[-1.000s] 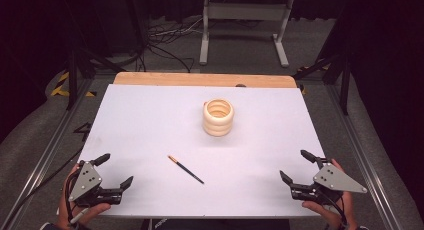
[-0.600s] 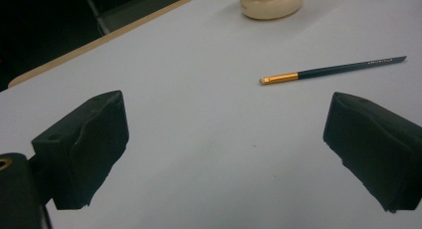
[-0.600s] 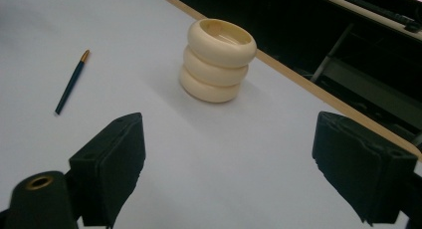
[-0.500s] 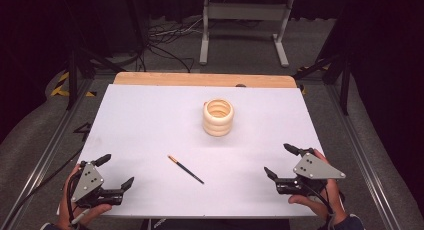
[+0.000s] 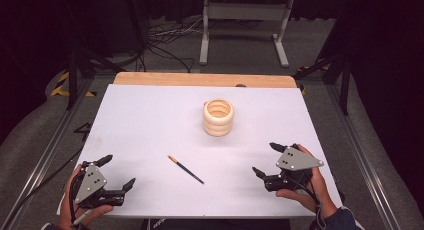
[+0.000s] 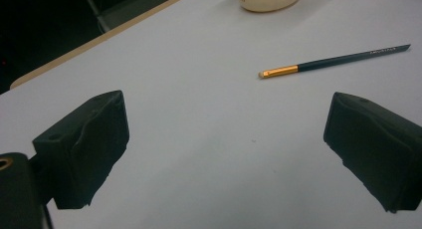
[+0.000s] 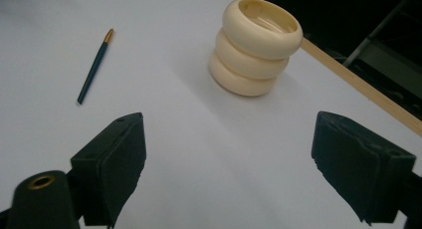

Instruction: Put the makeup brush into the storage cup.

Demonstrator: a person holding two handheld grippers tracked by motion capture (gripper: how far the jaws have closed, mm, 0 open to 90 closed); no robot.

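Brush (image 5: 185, 169) lay diagonally between both grippers, tip pointing away; right gripper (image 5: 264, 161) sat slightly nearer than left gripper (image 5: 118, 171), the 2 jaw pairs spread, empty

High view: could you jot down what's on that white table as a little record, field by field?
surface: white table, wooden strip along its far edge
holder: cream ribbed holder, upright, open top, past the middle
brush: thin dark brush with a gold ferrule, lying flat, nearer the person than the holder, apart from it
left gripper: near left corner, jaws open, nothing between them
right gripper: near right side, jaws open, nothing between them
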